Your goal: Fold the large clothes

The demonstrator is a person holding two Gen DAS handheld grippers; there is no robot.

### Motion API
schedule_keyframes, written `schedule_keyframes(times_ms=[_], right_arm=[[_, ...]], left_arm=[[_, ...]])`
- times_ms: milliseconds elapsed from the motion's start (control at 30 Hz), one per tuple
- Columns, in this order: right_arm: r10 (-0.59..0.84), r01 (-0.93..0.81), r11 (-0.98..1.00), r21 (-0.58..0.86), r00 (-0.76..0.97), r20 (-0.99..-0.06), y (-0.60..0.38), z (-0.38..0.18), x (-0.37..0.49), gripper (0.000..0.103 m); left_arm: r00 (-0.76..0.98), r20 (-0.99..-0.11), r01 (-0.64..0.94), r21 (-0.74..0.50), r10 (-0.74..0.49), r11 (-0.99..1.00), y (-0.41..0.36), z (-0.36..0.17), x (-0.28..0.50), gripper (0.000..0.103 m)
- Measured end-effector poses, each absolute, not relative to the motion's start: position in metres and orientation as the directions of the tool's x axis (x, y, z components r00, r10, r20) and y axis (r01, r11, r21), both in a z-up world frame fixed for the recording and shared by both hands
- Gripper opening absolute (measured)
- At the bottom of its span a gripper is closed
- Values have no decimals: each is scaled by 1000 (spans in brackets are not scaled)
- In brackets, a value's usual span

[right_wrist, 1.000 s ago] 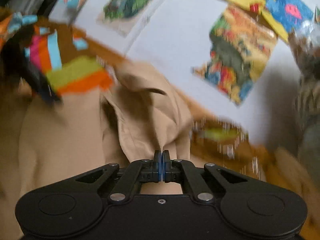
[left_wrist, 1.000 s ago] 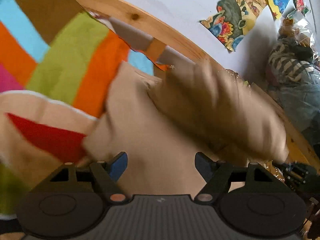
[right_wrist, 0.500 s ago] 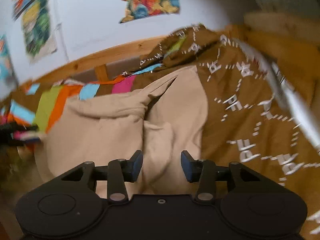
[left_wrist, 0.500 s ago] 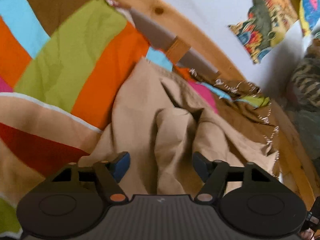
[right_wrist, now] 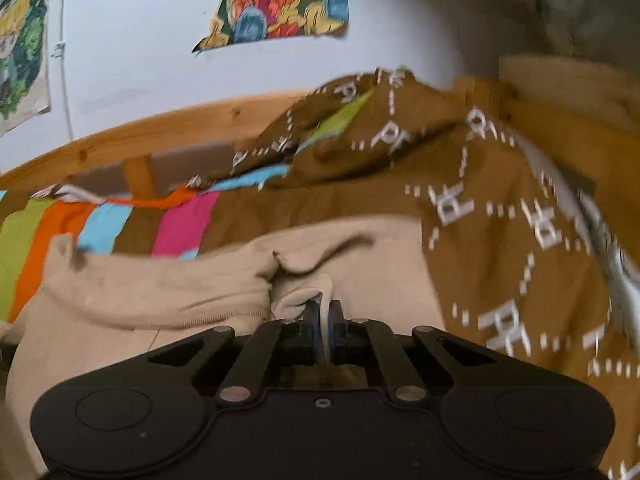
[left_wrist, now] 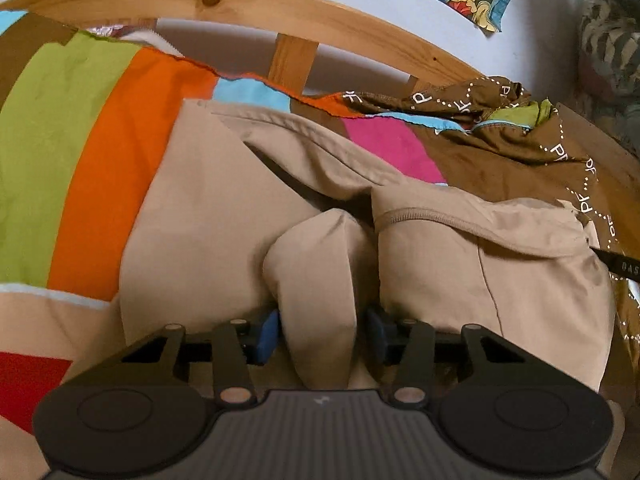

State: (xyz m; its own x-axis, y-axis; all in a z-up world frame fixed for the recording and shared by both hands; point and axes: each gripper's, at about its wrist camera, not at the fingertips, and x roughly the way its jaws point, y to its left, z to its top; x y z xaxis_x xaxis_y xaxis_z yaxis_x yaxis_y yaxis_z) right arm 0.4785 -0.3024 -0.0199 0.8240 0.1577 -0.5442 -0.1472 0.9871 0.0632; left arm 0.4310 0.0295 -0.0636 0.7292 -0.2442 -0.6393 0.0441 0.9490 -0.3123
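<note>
A beige garment [left_wrist: 208,220] lies rumpled on a striped bedspread [left_wrist: 80,160]. In the left wrist view a raised fold of it stands between the blue pads of my left gripper [left_wrist: 322,330], whose jaws are closing; a thin gap still shows on the right side. In the right wrist view, which is blurred, my right gripper [right_wrist: 323,326] is shut on a thin pinch of the beige garment [right_wrist: 160,284] near a stitched hem.
A brown garment with white lettering [left_wrist: 500,152] lies bunched behind and to the right [right_wrist: 500,208]. A wooden bed rail [left_wrist: 280,4] runs along the white wall, which carries colourful posters [right_wrist: 276,4]. A camouflage-patterned heap [left_wrist: 608,40] sits at far right.
Both grippers dropped closer to the beige garment. The left jaws narrowed around a fold. The right gripper let go of the lifted cloth, opened, then shut on a new pinch near the hem.
</note>
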Motion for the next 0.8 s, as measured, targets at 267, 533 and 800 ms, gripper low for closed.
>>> schedule_keyframes(times_ms=[267,533,800], right_arm=[[108,-127,992,-2,854,-509,-302,-22,437,33],[266,-347,932,-105,851,-453,-263,-20,400,38],[137,-305,916,-259,848,-513,-227,-85,412,52]], left_arm=[[809,-525,70,-362,-265,930,59,-44,380,56],[730,-619,180,-235,-290,955,1,-63,384,58],[721,-655,200,-116,-226,973,-7,-70,390,60]])
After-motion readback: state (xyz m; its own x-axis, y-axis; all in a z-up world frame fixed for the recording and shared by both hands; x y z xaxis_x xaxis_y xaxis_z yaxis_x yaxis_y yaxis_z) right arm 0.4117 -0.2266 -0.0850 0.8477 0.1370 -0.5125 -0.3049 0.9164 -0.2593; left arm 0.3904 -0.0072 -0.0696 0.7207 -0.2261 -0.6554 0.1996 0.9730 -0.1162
